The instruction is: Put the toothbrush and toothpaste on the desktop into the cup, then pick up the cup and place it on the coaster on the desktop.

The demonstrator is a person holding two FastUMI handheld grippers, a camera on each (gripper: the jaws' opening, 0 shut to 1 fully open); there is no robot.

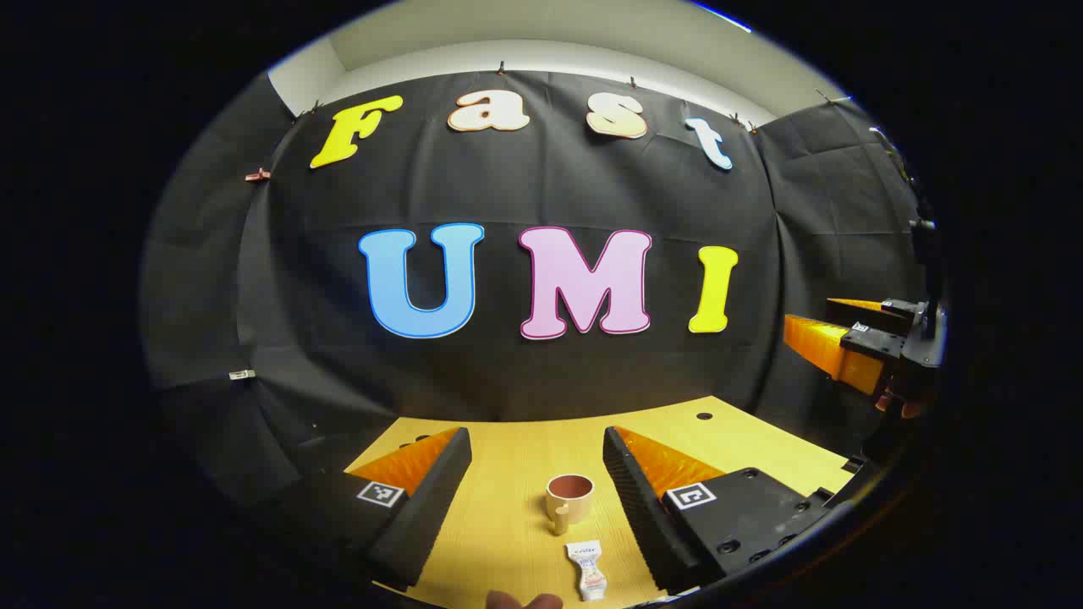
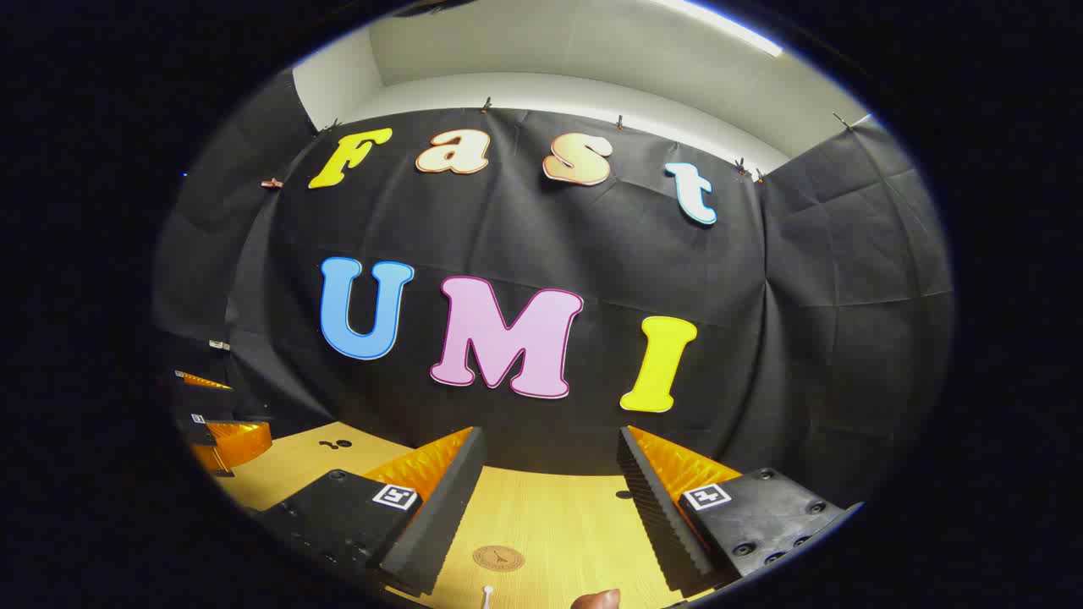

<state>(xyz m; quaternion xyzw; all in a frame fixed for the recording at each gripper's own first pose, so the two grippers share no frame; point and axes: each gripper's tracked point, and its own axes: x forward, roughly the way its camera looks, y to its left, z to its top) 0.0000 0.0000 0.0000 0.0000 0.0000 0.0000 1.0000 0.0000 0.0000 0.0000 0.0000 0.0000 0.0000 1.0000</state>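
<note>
Here, wooden desktop (image 1: 508,507) bears cup (image 1: 569,497), toothpaste (image 1: 589,571), coaster (image 2: 497,558); left claw (image 1: 536,457), right claw (image 2: 550,461) agape.

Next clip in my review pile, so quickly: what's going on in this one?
A person holds a claw in each hand above a wooden desk, and nothing is gripped yet. The left claw is open, facing an upright cup with a toothpaste tube lying just in front of it. The right claw is open too, facing a round coaster; a white tip at the bottom edge of its view may be the toothbrush. The cup looks empty.
</note>
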